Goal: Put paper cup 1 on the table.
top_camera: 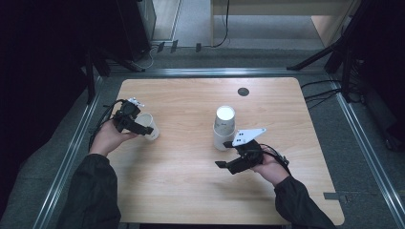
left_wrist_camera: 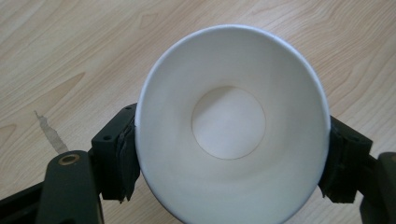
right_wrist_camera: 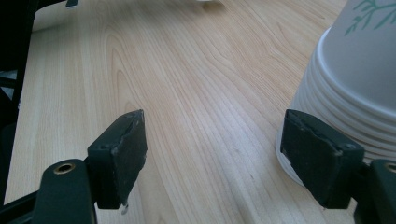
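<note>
- High view: my left gripper (top_camera: 138, 125) holds 1 paper cup (top_camera: 149, 126) at 9 o'clock on the counter (top_camera: 191, 186); the inverted stack of cups (top_camera: 223, 126) stands near centre, my right gripper (top_camera: 228, 160) just beside it at 5 o'clock.
- Left gripper view: fingers (left_wrist_camera: 116, 156) clamp the cup (left_wrist_camera: 231, 126), mouth facing the camera. I judge 1 cup separated, placement left.
- Right gripper view: fingers (right_wrist_camera: 123, 154) released, empty; stack (right_wrist_camera: 348, 84) at 3 o'clock, untouched.

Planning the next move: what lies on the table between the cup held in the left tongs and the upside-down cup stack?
Nothing: in the high view, bare wood separates the single cup in the left tongs from the cup stack.
</note>
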Demonstrator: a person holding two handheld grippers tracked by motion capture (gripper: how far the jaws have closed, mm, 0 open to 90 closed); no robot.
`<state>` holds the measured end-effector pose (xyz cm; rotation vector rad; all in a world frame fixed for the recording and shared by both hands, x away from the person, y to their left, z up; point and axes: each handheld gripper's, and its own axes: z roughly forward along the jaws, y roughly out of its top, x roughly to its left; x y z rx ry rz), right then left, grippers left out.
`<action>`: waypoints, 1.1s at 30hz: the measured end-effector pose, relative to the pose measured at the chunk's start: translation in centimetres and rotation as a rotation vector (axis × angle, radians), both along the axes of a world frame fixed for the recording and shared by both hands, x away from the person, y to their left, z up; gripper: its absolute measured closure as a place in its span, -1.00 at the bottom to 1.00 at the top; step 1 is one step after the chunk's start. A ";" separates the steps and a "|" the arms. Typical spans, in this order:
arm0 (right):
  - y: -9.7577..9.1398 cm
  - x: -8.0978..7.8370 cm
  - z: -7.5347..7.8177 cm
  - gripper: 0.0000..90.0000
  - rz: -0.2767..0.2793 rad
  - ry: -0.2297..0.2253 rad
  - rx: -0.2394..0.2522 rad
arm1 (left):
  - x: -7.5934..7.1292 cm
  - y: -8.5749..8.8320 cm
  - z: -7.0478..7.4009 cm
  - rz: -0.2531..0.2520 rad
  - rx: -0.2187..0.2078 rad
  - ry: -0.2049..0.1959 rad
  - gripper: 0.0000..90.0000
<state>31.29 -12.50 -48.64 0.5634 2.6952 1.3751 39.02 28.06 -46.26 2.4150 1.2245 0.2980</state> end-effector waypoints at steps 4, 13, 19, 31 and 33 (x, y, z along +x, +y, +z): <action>-0.2 -0.1 0.0 -0.49 -0.008 0.002 0.001 | 0.2 -0.1 -0.3 -0.002 0.017 0.002 -0.50; -0.4 -0.1 0.0 -0.49 -0.012 -0.002 0.002 | 0.3 -0.7 -0.7 -0.018 0.079 -0.009 -0.52; -0.5 -0.2 0.0 -0.49 -0.015 0.002 0.002 | 0.5 -0.6 -0.8 -0.007 0.075 -0.002 -0.55; -0.5 -0.2 0.0 -0.49 -0.013 0.001 0.001 | 0.5 -0.6 -1.1 -0.001 0.063 0.012 -0.59; -0.5 -0.2 0.0 -0.49 -0.013 0.001 0.002 | 0.5 -0.5 -1.1 0.000 0.062 0.014 -0.59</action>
